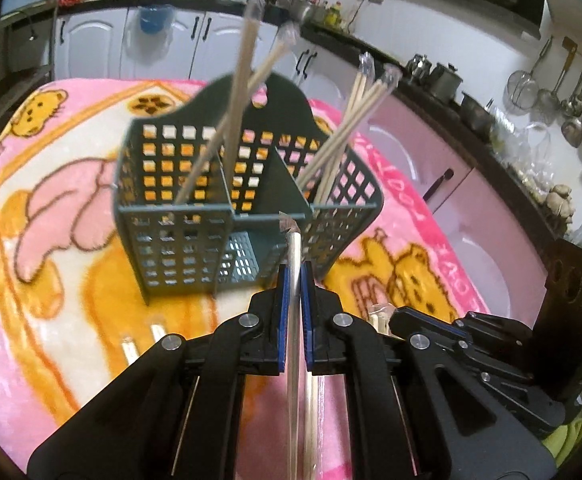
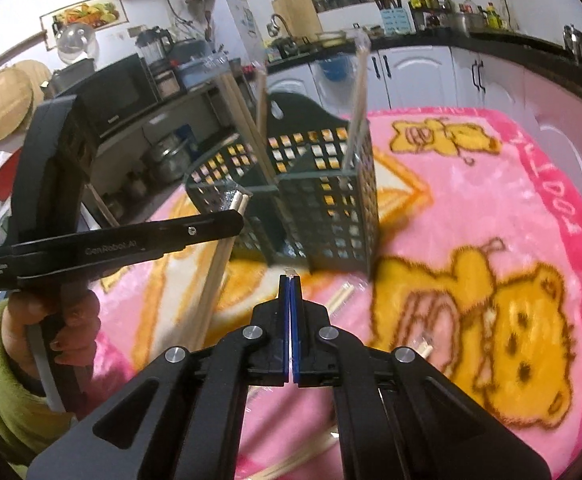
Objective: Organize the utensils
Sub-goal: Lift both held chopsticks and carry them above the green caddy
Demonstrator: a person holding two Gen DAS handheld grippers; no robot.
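One dark green perforated utensil caddy [image 1: 227, 184] stands upright on a pink cartoon-bear blanket [image 1: 51, 208] and shows three compartments. Wrapped chopstick pairs stand in it: two pairs in the left compartment [image 1: 235, 92] and at least two in the right compartment [image 1: 355, 120]; the exact count there is unclear.

The left gripper [image 1: 294, 276] is clamped on one wrapped chopstick pair [image 1: 293, 320], held just in front of the caddy's front rim. The right gripper [image 2: 290, 284] has its jaws closed tight; a scrap of clear wrapper shows at the tips, but what it holds cannot be confirmed.

Several loose pairs [image 2: 341, 296] lie on the blanket.

Legible writing: "GenRobot.AI" on the left gripper's side.
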